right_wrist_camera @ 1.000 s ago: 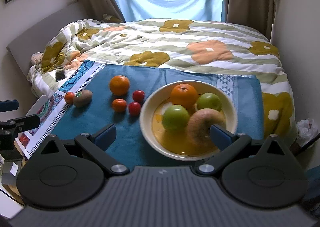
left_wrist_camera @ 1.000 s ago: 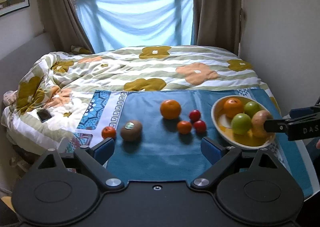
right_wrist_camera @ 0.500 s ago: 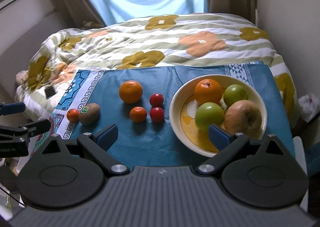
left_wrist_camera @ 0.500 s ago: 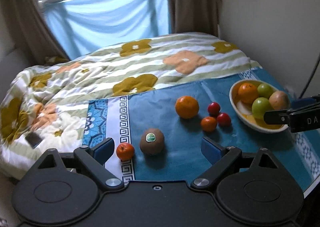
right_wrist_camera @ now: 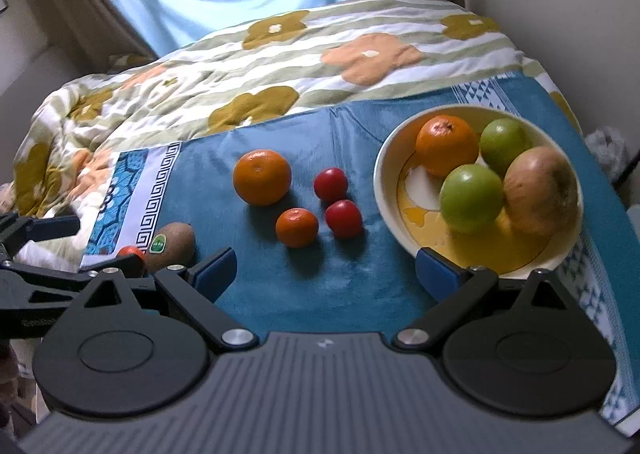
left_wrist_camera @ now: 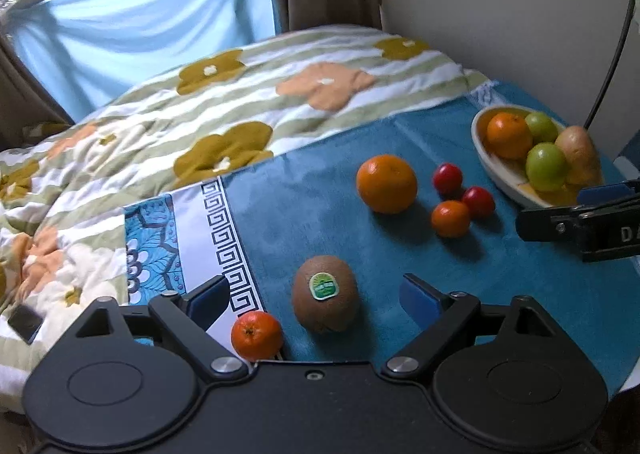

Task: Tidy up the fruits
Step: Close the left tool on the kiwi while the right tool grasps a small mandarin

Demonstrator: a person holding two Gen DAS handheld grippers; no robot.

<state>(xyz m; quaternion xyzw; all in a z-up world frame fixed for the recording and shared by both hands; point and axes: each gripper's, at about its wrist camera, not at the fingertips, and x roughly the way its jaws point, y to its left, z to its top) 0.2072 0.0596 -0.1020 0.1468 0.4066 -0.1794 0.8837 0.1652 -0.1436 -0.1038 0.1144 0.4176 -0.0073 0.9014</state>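
1. While the left gripper [left_wrist_camera: 316,296] hangs low over the blue cloth [left_wrist_camera: 320,213], its jaws stand spread and have just been closing a little, pinching nothing.
2. Between those jaws in the lower middle of the left view lie the kiwi [left_wrist_camera: 325,294] and, just left of it, a small mandarin [left_wrist_camera: 257,335] at the cloth's patterned border.
3. Right of centre in that view sits a big orange [left_wrist_camera: 386,183], with two red fruits [left_wrist_camera: 447,178] and another mandarin [left_wrist_camera: 450,218] bunched just beside it.
4. At the right edge of the left view the right gripper [left_wrist_camera: 580,219] reaches in, in front of the bowl [left_wrist_camera: 500,173].
5. Seen from the right view, the right gripper [right_wrist_camera: 326,268] has its jaws spread too, with only cloth between them; its right fingertip [right_wrist_camera: 434,272] overlaps the bowl's [right_wrist_camera: 386,189] near rim, contact unclear.
6. The bowl holds an orange [right_wrist_camera: 447,145], two green fruits [right_wrist_camera: 472,198] and a brownish fruit [right_wrist_camera: 542,189], all packed together.
7. At the left of the right view the kiwi [right_wrist_camera: 174,240] shows beside the left gripper's finger [right_wrist_camera: 52,225].
8. Behind the cloth, a floral quilt [right_wrist_camera: 280,65] covers the bed.
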